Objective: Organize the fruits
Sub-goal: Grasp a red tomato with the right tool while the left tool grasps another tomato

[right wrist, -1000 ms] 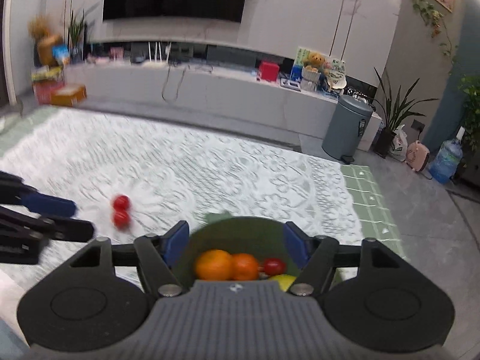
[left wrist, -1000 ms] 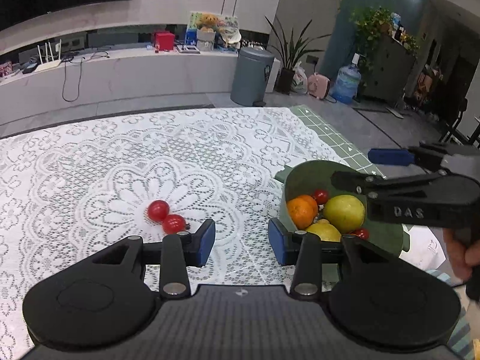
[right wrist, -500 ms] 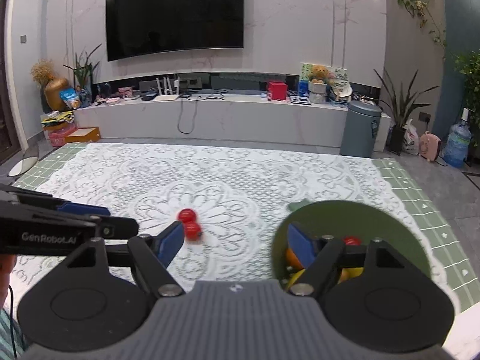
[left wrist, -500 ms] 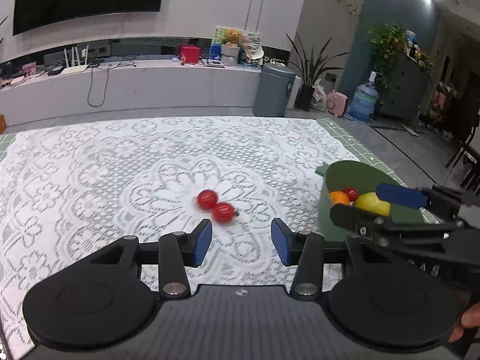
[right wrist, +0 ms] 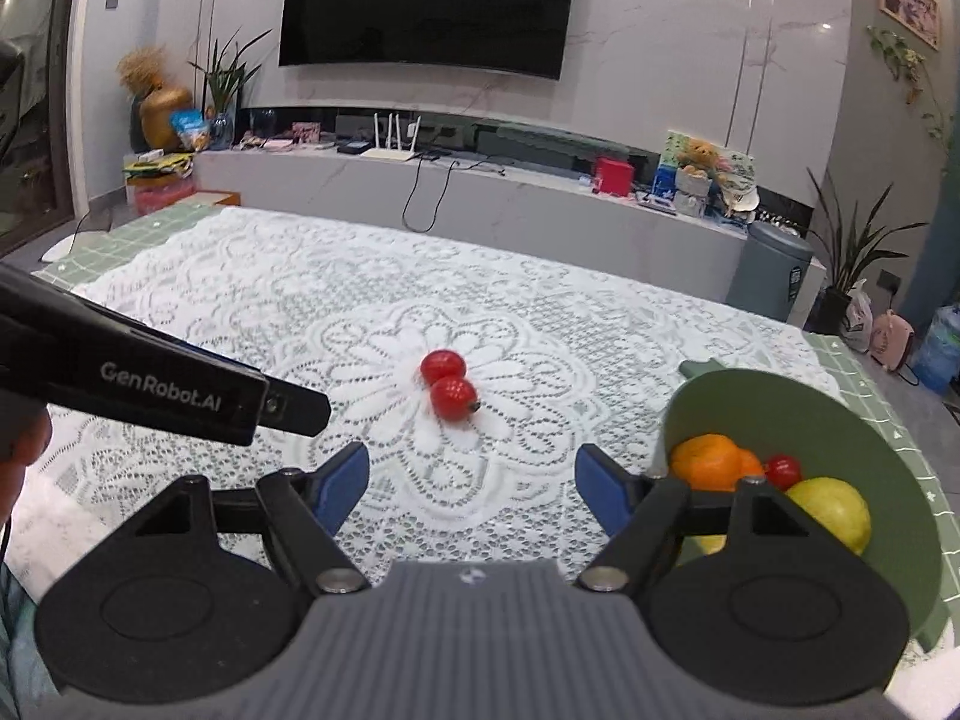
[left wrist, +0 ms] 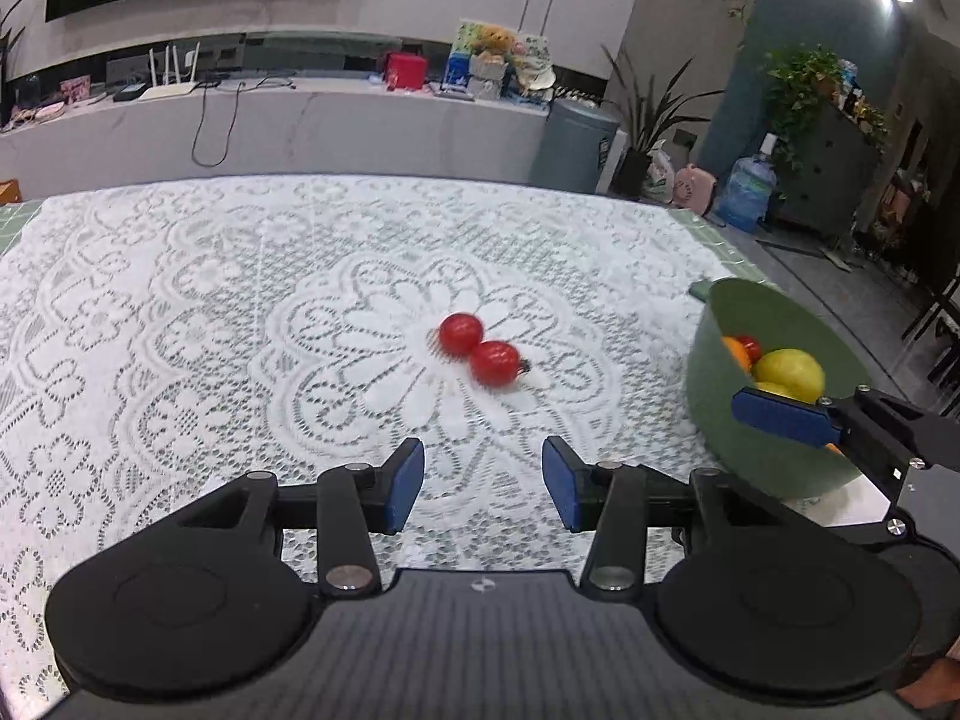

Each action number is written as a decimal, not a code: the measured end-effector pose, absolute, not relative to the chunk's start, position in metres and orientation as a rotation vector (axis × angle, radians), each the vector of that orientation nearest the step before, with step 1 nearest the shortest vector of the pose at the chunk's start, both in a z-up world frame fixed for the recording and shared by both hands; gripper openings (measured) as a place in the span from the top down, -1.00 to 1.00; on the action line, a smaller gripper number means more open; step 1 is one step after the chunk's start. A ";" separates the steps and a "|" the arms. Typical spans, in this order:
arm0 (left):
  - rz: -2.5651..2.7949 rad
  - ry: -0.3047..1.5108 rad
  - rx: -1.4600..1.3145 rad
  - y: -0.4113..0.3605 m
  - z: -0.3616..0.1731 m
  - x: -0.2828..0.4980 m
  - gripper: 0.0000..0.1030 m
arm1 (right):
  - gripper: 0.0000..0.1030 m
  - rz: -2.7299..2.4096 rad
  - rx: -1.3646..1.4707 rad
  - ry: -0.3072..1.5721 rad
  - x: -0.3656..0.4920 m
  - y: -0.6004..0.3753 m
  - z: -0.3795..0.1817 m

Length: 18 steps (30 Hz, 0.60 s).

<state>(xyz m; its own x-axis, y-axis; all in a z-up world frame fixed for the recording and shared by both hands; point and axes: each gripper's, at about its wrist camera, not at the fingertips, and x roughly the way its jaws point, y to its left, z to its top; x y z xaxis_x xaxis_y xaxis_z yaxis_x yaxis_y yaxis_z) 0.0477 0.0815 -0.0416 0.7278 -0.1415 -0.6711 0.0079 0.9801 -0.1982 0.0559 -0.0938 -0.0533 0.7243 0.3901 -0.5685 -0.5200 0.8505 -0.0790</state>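
Your left claw [left wrist: 483, 492] and right claw [right wrist: 472, 489] were both open and empty, their jaws having just widened. The two tomatoes [left wrist: 478, 348] lay touching mid-frame on the desk [left wrist: 180, 312], the bowl [left wrist: 774, 462] at right. Pinching one tomato could have sent the other rolling.

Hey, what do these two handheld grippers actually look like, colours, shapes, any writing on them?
Both are matte black. The left gripper and right gripper each have two jointed fingers with silver pivot pins, tipped with blue pads, on round black housings ahead of a ribbed grey body. White "GenRobot.AI" lettering runs along the left one's side. A striped teal sleeve edge shows at the right view's lower left corner.
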 end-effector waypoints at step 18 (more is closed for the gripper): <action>-0.009 0.766 -0.211 0.113 -0.057 0.091 -0.05 | -0.18 0.554 -0.232 0.644 0.125 -0.060 -0.082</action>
<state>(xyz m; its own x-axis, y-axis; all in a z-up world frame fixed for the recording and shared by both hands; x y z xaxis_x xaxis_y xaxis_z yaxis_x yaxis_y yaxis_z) 0.0910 0.1125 -0.0566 0.7215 -0.0848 -0.6872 -0.0685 0.9789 -0.1927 0.1255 -0.0597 -0.0819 0.6617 0.4150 -0.6244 -0.5553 0.8309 -0.0362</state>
